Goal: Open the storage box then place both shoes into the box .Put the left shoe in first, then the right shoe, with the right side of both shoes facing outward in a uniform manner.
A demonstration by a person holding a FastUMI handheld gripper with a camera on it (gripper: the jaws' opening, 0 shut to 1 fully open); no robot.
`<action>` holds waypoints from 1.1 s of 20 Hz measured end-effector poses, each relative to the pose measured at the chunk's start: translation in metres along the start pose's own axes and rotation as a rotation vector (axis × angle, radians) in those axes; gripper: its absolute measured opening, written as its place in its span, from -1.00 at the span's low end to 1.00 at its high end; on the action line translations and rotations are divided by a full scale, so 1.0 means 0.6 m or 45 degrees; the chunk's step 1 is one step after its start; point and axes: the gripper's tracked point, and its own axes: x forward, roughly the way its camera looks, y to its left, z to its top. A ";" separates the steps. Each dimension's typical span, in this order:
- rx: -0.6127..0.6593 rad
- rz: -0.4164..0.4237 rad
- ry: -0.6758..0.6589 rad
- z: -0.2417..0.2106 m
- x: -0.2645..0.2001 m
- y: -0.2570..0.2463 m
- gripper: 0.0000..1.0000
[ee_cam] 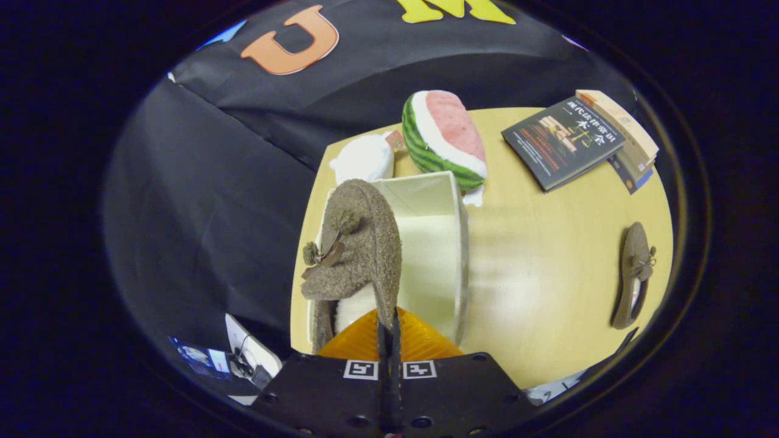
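The gripper [388, 331] has its fingers pressed together on the heel rim of a brown shoe [356, 249], pinching it. The shoe's long axis runs straight ahead of them, toe away, hanging over the near-left part of the open storage box [461, 243]. The second shoe [635, 274] lies well apart on the table [548, 286], to the right.

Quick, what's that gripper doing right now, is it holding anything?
Gripper: closed, pinching the heel edge of a fuzzy brown shoe, held over the open storage box.
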 end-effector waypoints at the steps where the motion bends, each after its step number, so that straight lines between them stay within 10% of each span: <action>1: 0.046 -0.029 0.004 -0.001 0.023 0.004 -0.99; 16: 0.112 -0.238 0.180 -0.028 0.250 0.003 -0.98; 22: 0.010 -0.193 0.151 -0.016 0.187 0.039 -0.01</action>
